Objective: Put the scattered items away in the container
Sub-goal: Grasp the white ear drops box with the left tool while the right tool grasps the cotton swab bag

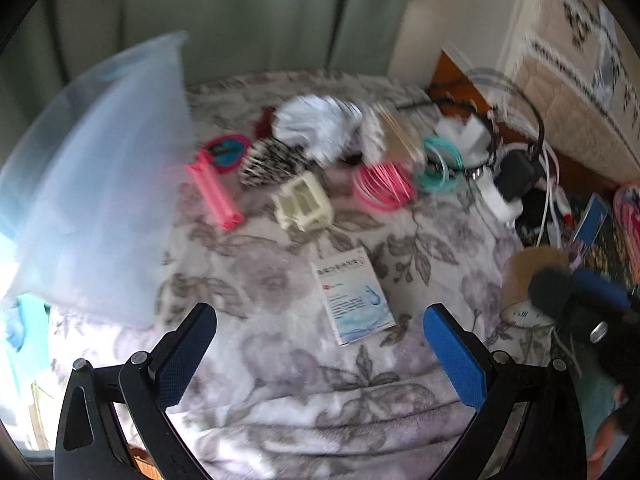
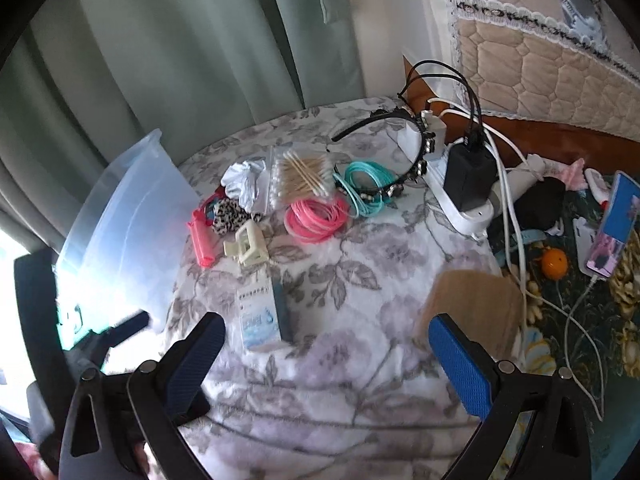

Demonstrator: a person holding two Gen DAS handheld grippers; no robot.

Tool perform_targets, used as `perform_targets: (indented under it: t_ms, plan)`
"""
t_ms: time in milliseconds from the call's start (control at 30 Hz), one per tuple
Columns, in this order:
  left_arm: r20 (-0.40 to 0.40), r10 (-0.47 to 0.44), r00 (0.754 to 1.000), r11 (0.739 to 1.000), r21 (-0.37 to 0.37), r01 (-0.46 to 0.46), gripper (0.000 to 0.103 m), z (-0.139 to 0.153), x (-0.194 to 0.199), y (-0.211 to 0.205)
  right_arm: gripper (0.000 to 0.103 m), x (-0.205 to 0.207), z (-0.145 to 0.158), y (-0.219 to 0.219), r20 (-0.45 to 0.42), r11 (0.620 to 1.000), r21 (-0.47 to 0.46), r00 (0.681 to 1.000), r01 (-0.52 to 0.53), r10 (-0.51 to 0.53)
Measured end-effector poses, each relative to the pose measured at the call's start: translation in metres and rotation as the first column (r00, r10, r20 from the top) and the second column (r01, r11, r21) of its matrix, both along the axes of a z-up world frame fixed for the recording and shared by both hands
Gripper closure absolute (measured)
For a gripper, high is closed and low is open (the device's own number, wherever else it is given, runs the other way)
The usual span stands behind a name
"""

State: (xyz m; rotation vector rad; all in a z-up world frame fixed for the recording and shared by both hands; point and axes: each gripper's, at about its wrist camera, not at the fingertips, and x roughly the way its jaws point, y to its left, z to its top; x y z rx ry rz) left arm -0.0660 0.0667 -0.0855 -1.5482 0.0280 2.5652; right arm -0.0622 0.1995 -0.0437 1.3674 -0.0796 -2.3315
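Note:
A clear plastic container [image 1: 100,184] stands at the left of the flowered blanket; it also shows in the right wrist view [image 2: 124,216]. Scattered items lie beyond both grippers: a white-blue box [image 1: 354,296] [image 2: 260,316], a cream hair claw [image 1: 302,202] [image 2: 248,246], a pink clip [image 1: 214,190] [image 2: 200,240], pink bangles [image 1: 382,186] [image 2: 316,218], teal bangles [image 1: 438,164] [image 2: 362,184], cotton swabs [image 2: 302,180], a black headband [image 2: 400,152]. My left gripper [image 1: 320,336] is open above the blanket, near the box. My right gripper [image 2: 326,348] is open, empty, right of the box.
A brown cardboard tube [image 1: 528,280] [image 2: 472,312] lies at the right. A white power strip with a black charger [image 2: 466,184] and cables sits at the far right. A phone [image 2: 612,232] and an orange ball [image 2: 554,262] lie on dark fabric.

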Motion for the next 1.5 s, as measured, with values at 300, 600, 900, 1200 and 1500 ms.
perform_targets:
  t_ms: [300, 600, 900, 1200, 1500]
  plan:
    - [0.124, 0.051, 0.991, 0.998, -0.043, -0.046, 0.012, -0.048, -0.042, 0.011, 0.001, -0.056, -0.017, -0.029, -0.003, 0.999, 0.016, 0.999, -0.046, 0.046]
    - [0.179, 0.088, 0.98, 0.996, -0.013, -0.087, 0.034, -0.069, -0.06, -0.001, 0.002, -0.105, -0.031, -0.064, 0.001, 0.996, 0.011, 0.996, -0.092, 0.092]
    - [0.191, 0.101, 0.977, 0.994, 0.017, -0.106, 0.053, -0.071, -0.062, -0.019, 0.006, -0.133, -0.05, -0.096, 0.02, 0.989, 0.02, 0.989, -0.149, 0.148]
    - [0.204, 0.095, 0.974, 0.991, 0.071, -0.111, 0.054, -0.075, -0.061, -0.027, 0.015, -0.146, -0.062, -0.104, 0.015, 0.988, 0.078, 0.991, -0.136, 0.136]
    - [0.21, 0.098, 0.973, 0.989, 0.087, -0.119, 0.054, -0.078, -0.057, -0.028, 0.028, -0.147, -0.071, -0.104, 0.001, 0.979, 0.142, 0.989, -0.146, 0.148]
